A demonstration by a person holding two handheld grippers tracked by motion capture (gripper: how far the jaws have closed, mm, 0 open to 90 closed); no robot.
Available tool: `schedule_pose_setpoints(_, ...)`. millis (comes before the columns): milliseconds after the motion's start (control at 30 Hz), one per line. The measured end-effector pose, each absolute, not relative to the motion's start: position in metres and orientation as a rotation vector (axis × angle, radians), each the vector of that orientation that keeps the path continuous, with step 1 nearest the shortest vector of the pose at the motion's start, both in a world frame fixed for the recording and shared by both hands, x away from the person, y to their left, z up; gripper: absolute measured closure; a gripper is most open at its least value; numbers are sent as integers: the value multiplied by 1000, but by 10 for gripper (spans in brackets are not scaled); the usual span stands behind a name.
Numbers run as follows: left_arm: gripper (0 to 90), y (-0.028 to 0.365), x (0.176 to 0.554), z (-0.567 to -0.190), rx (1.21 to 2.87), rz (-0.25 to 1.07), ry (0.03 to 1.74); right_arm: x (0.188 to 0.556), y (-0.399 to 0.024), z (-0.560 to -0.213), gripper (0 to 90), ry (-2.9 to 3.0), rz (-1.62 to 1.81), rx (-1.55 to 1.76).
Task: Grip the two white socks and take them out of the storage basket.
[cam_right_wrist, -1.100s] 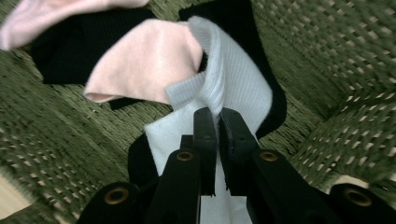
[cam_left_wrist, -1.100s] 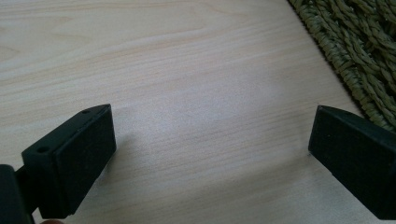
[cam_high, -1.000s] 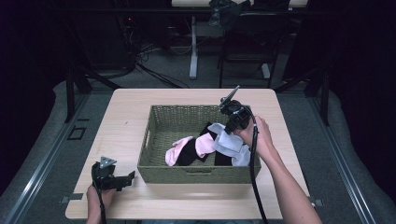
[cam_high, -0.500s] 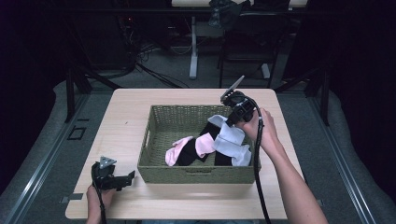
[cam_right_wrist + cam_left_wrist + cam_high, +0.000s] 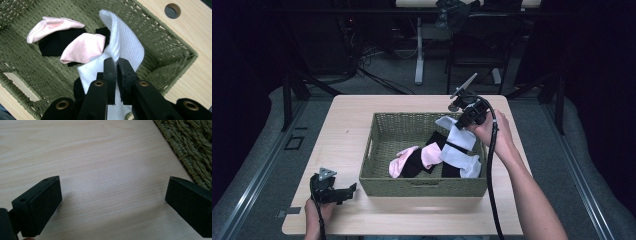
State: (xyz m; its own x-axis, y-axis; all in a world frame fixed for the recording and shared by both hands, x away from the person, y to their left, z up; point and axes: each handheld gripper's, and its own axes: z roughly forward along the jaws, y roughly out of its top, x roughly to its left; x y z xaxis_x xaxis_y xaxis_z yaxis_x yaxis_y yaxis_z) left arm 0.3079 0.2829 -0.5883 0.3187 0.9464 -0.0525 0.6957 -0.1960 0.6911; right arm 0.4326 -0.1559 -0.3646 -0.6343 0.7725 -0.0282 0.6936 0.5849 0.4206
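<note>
Between the closed right tongs [image 5: 116, 75], a white sock [image 5: 125, 42] hangs above the basket [image 5: 165, 50]: soft, light, probably slippery; grip its folded edge. Left tongs [image 5: 112, 202] gape over bare tabletop [image 5: 100, 150].

The left gripper [image 5: 112, 202] has its two black jaws standing wide apart, one at the lower left and one at the lower right, with nothing between them. Beneath them lies the pale wood-grain tabletop [image 5: 100, 157]. A green woven basket [image 5: 192, 147] occupies the upper right corner, its wall running close beside the right-hand jaw.
</note>
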Motion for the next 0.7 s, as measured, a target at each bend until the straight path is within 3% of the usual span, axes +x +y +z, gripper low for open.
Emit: schedule_pose_setpoints(700,8,282,308,-589,1973,516,1443,417,-221,-335,857,2478,591,1315)
